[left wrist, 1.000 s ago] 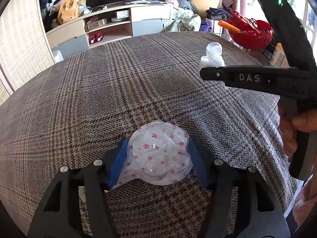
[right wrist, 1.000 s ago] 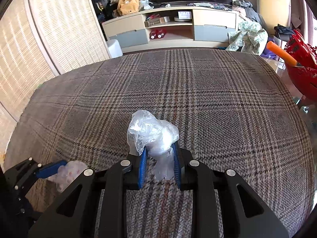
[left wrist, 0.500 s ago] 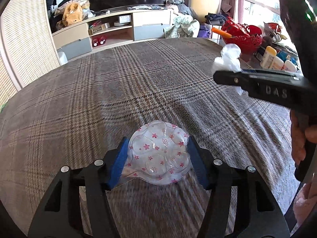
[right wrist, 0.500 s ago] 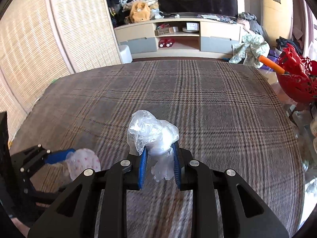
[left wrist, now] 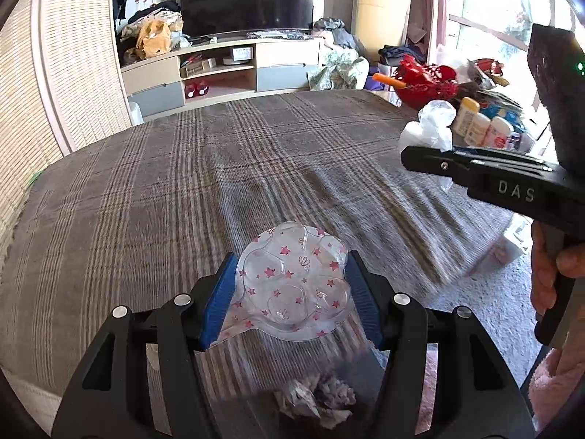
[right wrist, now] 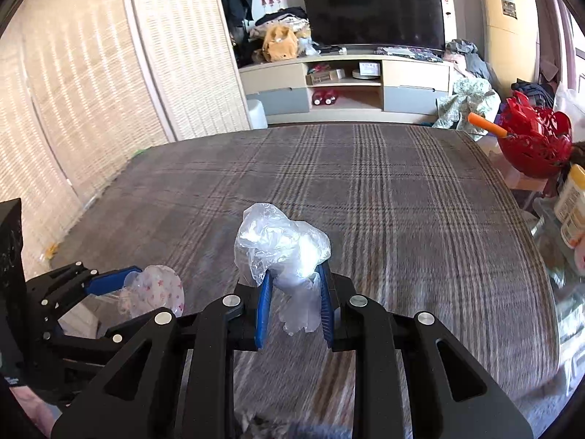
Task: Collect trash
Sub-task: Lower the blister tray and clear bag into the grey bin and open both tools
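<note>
Crumpled wrappers (left wrist: 314,398) below star-printed tray (left wrist: 292,289)

Open plaid bedcover (right wrist: 365,190) ahead; red basket (right wrist: 532,142) and bottles (left wrist: 479,126) crowd its right edge.

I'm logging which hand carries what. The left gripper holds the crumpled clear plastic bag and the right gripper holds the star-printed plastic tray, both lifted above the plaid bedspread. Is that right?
Not quite: the items are swapped. The left wrist view shows the left gripper clamped on the star-printed plastic tray; the right wrist view shows the right gripper pinching the crumpled clear plastic bag. Both are indeed lifted above the plaid bedspread.
</note>
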